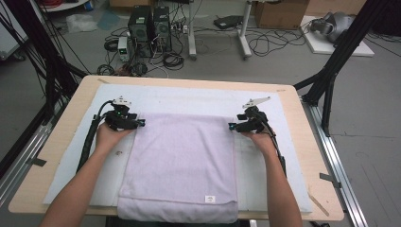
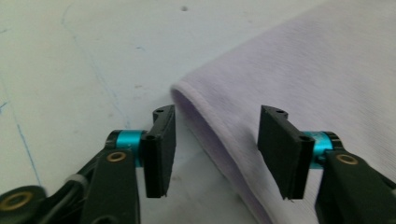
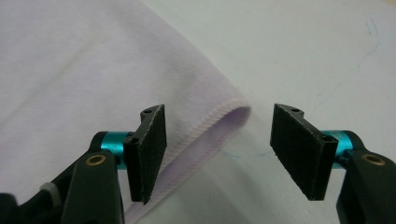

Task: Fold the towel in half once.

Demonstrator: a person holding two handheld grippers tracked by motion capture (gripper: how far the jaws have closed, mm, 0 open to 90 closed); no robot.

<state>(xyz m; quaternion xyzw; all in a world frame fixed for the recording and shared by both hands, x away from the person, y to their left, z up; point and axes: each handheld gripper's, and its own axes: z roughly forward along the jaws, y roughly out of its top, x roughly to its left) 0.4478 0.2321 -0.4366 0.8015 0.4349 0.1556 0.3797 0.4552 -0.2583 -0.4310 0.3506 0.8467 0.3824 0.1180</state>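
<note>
Folded pale lilac terry towel [image 1: 182,165] lay flat on a white mat [image 1: 189,97] covering the light wooden tabletop [image 1: 66,118]; its near edge hung slightly past the tabletop's near side, a small white label [image 1: 209,198] sewn close to the near right corner. Left gripper [image 1: 140,123] sat at the towel's far left corner, right gripper [image 1: 231,126] at the far right corner, each held in a hand with forearms coming in from the near side.

Left gripper view: jaws spread, no cloth pinched; the folded corner [image 2: 187,93] with its hemmed edge lay on the mat just ahead of the gap, the towel's side edge running back between the pads [image 2: 159,154].

Right gripper view: jaws spread likewise, nothing gripped; the stitched far right corner [image 3: 233,112] lay ahead of the gap, closer to the pad on that view's left [image 3: 149,154]. Bare mat under the other pad
</note>
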